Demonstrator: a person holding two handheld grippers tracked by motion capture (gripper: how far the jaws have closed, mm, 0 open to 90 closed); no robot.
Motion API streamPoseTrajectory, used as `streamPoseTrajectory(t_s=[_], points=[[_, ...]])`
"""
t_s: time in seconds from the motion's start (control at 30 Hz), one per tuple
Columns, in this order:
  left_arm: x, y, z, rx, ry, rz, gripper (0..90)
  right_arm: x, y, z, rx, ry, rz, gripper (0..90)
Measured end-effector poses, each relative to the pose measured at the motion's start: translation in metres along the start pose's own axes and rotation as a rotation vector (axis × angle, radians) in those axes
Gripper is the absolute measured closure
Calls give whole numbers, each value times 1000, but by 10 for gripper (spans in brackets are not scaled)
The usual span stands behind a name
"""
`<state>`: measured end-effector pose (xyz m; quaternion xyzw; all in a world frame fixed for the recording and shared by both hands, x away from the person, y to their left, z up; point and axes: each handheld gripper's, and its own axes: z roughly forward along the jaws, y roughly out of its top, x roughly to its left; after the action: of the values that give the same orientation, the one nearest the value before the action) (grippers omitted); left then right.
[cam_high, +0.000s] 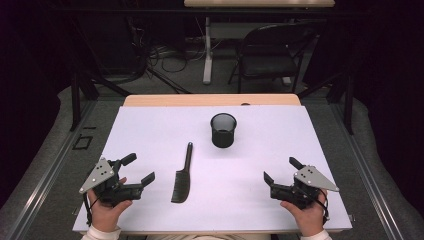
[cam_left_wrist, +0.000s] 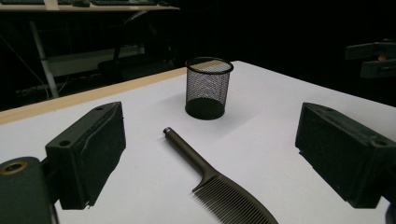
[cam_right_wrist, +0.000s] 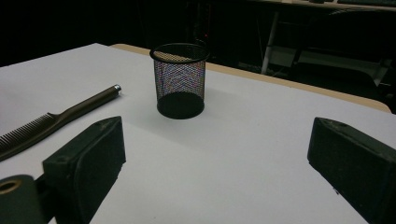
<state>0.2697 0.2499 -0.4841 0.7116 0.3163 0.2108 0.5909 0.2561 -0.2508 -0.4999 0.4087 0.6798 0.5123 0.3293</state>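
Just beside left claw (cam_high: 139, 169): comb (cam_high: 182, 175), untouched.

In my left gripper view the comb (cam_left_wrist: 233, 198) runs off the bottom edge toward five o'clock, so its toothed end is cut off, and my right gripper (cam_left_wrist: 373, 58) shows at two o'clock as a dark, clipped shape against the black. In my right gripper view the same comb leaves the frame at nine o'clock. From the high view, the mesh cup (cam_high: 223, 130) hides its own floor at twelve o'clock, and the comb's teeth are too fine to tell apart.
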Motion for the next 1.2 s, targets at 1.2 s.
streamPoseTrajectory(t_s=[1.2], points=[[-3,23,36,150,-20,-34,159,7,-10,9,53,0,-32,72]])
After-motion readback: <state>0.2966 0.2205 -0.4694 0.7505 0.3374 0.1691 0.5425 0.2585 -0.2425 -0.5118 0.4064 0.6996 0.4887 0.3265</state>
